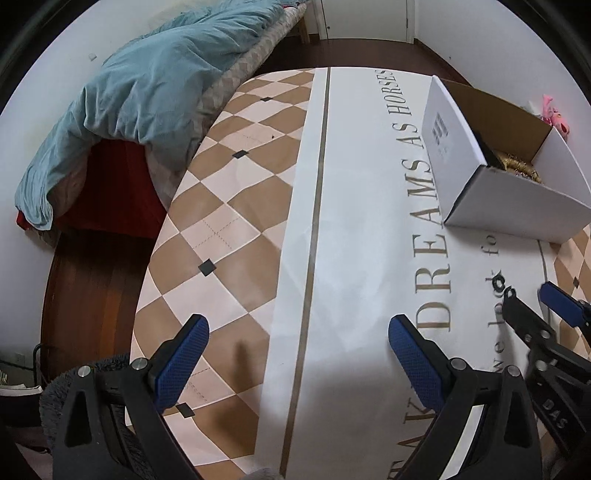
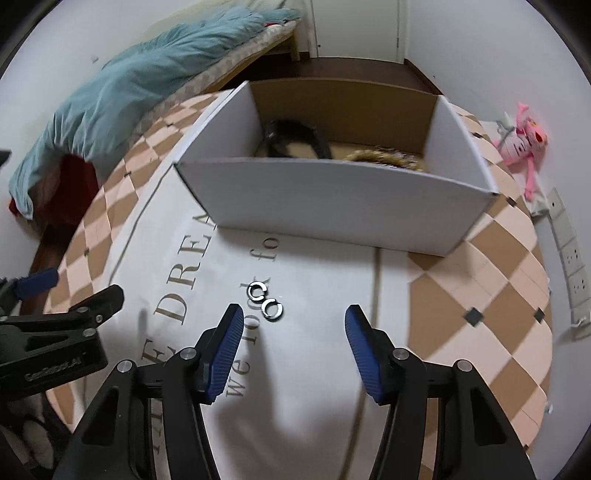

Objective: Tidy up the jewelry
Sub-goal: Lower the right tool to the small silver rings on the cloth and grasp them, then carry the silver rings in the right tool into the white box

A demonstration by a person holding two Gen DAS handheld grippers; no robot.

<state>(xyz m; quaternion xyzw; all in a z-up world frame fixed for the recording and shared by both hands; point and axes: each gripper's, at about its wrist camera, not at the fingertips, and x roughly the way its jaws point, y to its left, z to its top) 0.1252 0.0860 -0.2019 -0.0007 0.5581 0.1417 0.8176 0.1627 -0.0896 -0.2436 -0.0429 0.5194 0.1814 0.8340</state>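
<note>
Right gripper: jaws partly open, nothing between. Left gripper: jaws wide, empty, over bare desk. Two small silver earrings lie just ahead of right jaws, slightly toward left pad, touching each other, pair's line running diagonally. Right hand nearer. White box stands beyond earrings, already holding dark and gold pieces.

— What stands beside the table?
— A bed with a teal quilt, against white walls. Dark wood floor lies below; a door beyond.
</note>
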